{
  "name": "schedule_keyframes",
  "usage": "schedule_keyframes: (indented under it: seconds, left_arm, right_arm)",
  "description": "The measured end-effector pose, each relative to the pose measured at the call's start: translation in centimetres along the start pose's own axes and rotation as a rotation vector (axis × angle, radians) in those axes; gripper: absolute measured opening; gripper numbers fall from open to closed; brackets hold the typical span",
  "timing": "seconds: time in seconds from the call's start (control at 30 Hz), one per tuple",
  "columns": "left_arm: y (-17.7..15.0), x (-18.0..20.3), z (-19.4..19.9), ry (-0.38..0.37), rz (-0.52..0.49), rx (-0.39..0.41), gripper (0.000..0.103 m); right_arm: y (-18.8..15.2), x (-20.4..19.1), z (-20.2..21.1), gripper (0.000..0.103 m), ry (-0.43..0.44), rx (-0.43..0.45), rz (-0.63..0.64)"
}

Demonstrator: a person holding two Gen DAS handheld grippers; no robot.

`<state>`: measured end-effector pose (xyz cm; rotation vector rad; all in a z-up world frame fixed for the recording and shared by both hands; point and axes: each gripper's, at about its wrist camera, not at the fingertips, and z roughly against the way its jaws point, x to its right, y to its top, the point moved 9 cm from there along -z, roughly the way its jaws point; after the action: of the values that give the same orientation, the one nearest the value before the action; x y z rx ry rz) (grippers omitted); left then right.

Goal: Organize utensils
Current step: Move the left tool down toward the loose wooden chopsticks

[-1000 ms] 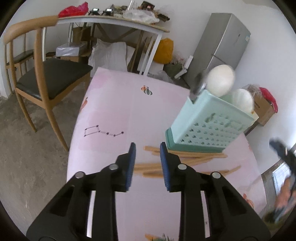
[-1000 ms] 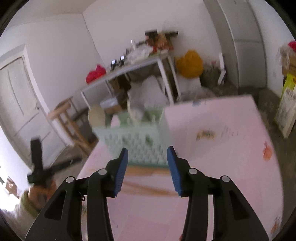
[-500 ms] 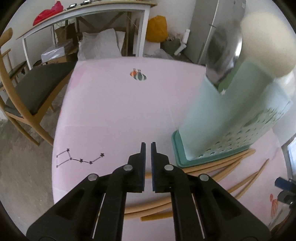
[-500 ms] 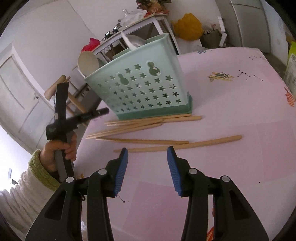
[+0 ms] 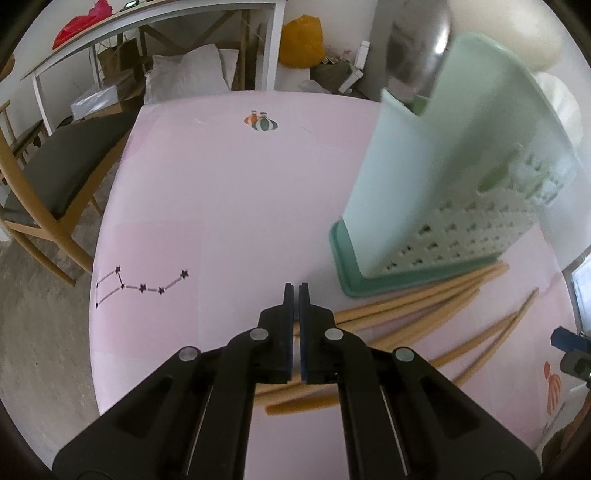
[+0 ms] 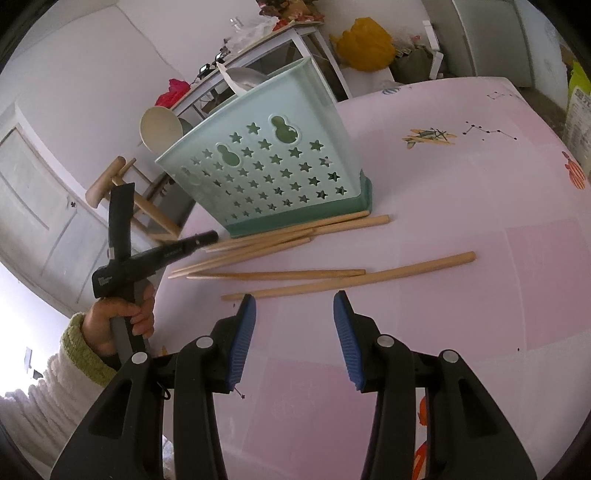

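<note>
A mint-green perforated utensil holder point(image 6: 273, 173) stands on the pink table point(image 6: 480, 229), with a metal spoon point(image 6: 240, 75) and a cream spoon point(image 6: 159, 127) in it. Several wooden chopsticks point(image 6: 295, 275) lie loose in front of its base. My right gripper point(image 6: 293, 302) is open and empty, just short of the nearest chopstick. My left gripper point(image 5: 295, 291) is shut with nothing between its pads, low over the table, left of the holder point(image 5: 454, 192) and above the chopstick ends point(image 5: 406, 306). It shows in the right wrist view point(image 6: 199, 240) too.
A wooden chair point(image 5: 48, 177) stands at the table's left side. A white side table point(image 5: 155, 26) with clutter, a yellow bag point(image 5: 303, 44) and a white sack point(image 5: 192, 74) stand beyond the far edge. The table's left edge point(image 5: 107, 206) drops to bare floor.
My left gripper shut from open and moved in low beside the holder. My right gripper came down toward the chopsticks and stayed open.
</note>
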<state>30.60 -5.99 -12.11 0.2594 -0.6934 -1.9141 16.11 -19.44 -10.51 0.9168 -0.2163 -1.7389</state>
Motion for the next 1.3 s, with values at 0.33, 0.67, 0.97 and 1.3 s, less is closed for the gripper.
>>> schedule_keyframes:
  seconds: [0.33, 0.67, 0.97, 1.3]
  left_arm:
    - [-3.3, 1.1, 1.9, -0.082, 0.020, -0.059, 0.001]
    - [-6.5, 2.9, 3.8, -0.182, 0.080, -0.091, 0.001]
    - [-9.2, 5.4, 5.2, -0.277, 0.126, -0.105, 0.001]
    - [-11.5, 9.0, 5.8, -0.389, 0.175, -0.130, 0.001]
  right_arm:
    - [-1.5, 1.2, -0.6, 0.043, -0.004, -0.062, -0.071]
    - [-3.6, 1.6, -1.8, 0.043, 0.016, -0.142, -0.167]
    - [-4.1, 2.0, -1.3, 0.043, -0.004, -0.146, -0.205]
    - [-4.4, 3.0, -0.4, 0.043, -0.038, -0.140, -0.229]
